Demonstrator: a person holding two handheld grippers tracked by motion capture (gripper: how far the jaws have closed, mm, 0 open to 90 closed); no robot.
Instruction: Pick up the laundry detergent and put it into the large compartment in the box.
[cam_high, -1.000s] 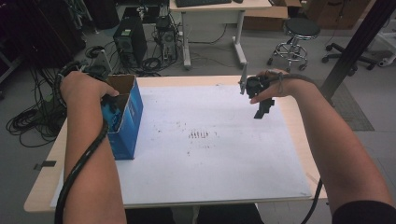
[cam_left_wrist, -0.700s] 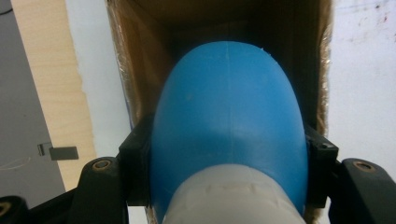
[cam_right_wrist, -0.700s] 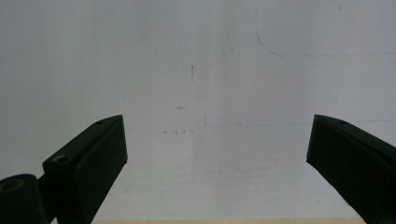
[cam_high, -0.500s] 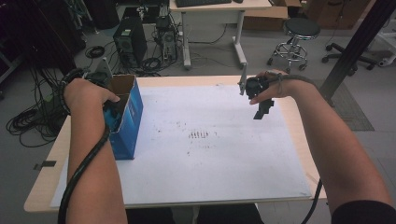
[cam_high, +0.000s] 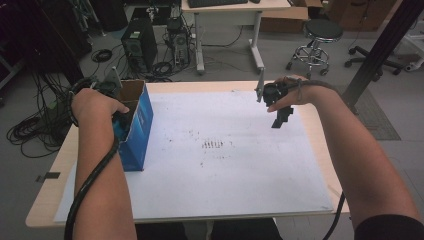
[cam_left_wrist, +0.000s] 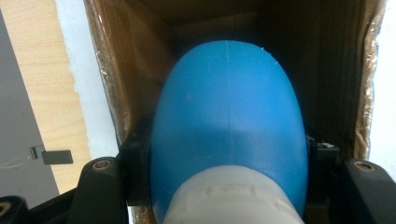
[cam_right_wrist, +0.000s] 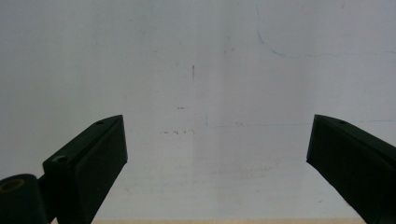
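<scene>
While inside cardboard box, left gripper clamps smooth rounded blue bottle

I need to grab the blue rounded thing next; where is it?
The blue rounded object sits between the left gripper jaws, inside the open blue box at the table's left edge.

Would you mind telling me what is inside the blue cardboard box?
Inside the blue cardboard box, the left gripper grips a smooth blue rounded object with a white end. That object hides the box's bottom, so anything beneath it cannot be seen.
</scene>
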